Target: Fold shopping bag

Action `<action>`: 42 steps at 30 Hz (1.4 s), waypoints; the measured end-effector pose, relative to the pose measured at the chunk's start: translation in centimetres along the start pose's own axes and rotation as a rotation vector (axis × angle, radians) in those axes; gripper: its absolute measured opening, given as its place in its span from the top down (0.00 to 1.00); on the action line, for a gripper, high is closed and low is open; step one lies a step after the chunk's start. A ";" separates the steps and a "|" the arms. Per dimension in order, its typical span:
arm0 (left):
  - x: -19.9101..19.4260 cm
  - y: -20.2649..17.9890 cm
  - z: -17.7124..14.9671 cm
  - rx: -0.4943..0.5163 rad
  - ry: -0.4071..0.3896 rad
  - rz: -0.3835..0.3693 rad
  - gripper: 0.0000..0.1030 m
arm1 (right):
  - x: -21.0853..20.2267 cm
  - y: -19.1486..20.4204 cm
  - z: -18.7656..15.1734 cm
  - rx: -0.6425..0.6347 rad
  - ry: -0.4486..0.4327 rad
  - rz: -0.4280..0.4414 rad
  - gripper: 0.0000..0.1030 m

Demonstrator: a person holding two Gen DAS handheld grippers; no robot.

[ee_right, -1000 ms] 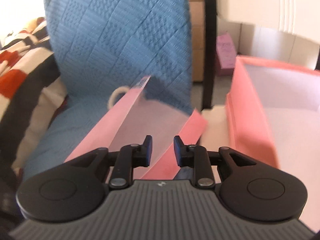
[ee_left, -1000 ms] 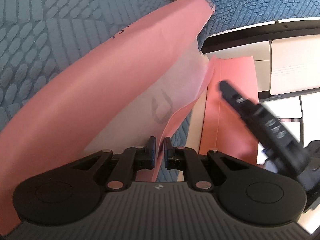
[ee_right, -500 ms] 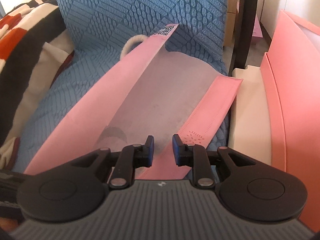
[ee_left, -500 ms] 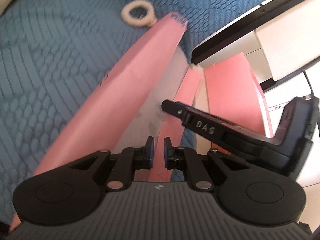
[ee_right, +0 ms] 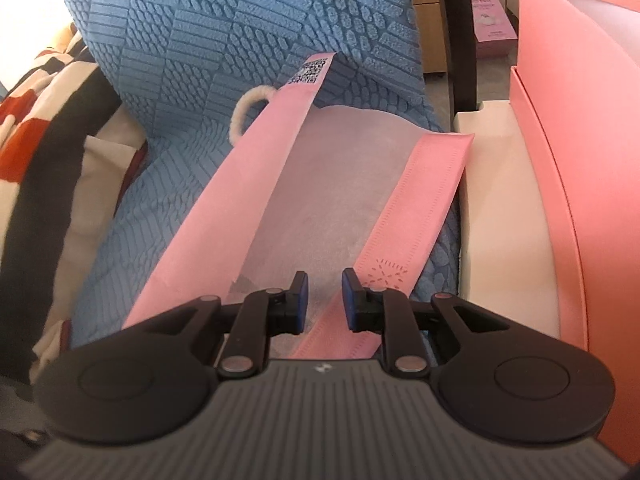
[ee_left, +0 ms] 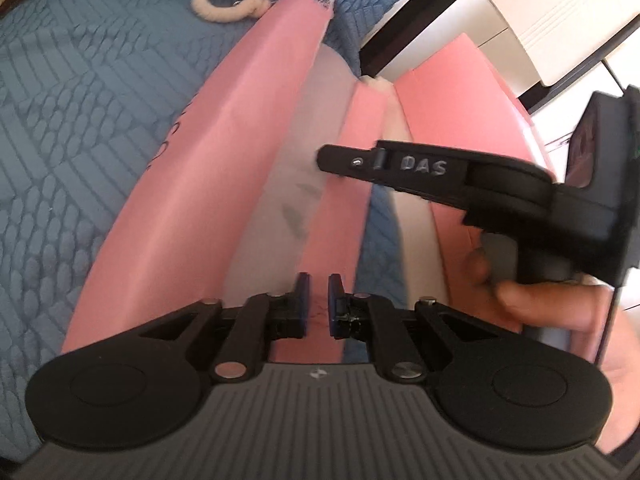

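The pink shopping bag [ee_left: 224, 168] lies stretched across the blue quilted cover [ee_left: 80, 120], its far end at 12 o'clock beside a white fluffy ring [ee_left: 228, 0]. The left gripper [ee_left: 318, 300] has its 2 fingers drawn narrow on a pink fold of the bag at 6 o'clock. The right gripper [ee_right: 323, 300] hangs over the bag's translucent middle, its fingers narrow and just closing further, pinching nothing. Pink boxes [ee_right: 580, 160] stand at 3 o'clock.

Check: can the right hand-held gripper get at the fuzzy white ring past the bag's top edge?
Probably yes. The right hand-held gripper has closed to a narrow gap with nothing pinched. The white ring lies on the blue quilt, partly tucked behind the pink bag, with nothing else between.
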State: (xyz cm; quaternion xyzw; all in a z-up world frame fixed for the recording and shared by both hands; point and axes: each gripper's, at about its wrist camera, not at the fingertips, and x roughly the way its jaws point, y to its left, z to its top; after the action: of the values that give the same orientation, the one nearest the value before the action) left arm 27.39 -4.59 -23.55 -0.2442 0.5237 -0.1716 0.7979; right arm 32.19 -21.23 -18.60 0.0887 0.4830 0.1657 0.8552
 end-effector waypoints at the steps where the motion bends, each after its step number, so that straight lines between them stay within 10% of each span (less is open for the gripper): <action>1: -0.1 0.0 0.0 -0.005 -0.002 0.002 0.90 | -0.1 0.0 0.0 -0.005 -0.002 -0.008 0.81; 18: -0.2 -0.5 0.3 0.064 -0.014 0.068 0.90 | -0.6 -2.3 1.6 0.091 -0.079 -0.134 0.57; 24: -0.7 -0.3 0.0 0.035 -0.021 0.063 0.90 | -0.4 -3.0 1.2 0.198 -0.057 0.012 0.55; 32: -0.9 0.0 0.1 0.004 -0.038 0.063 0.90 | -0.6 -2.0 -0.3 0.223 0.017 0.085 0.92; 39: -1.5 -1.0 -0.1 0.034 -0.069 -0.001 0.89 | -1.0 -1.1 -0.5 0.196 0.012 0.046 0.93; 42: -1.6 -1.2 -0.3 0.053 -0.068 -0.037 0.71 | -1.0 -0.7 -0.4 0.172 0.005 0.013 0.93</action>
State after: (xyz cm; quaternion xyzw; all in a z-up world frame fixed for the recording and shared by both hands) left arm 26.42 -4.80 -21.72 -0.2383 0.4869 -0.1918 0.8181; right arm 31.53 -22.26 -18.24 0.1646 0.4970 0.1292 0.8421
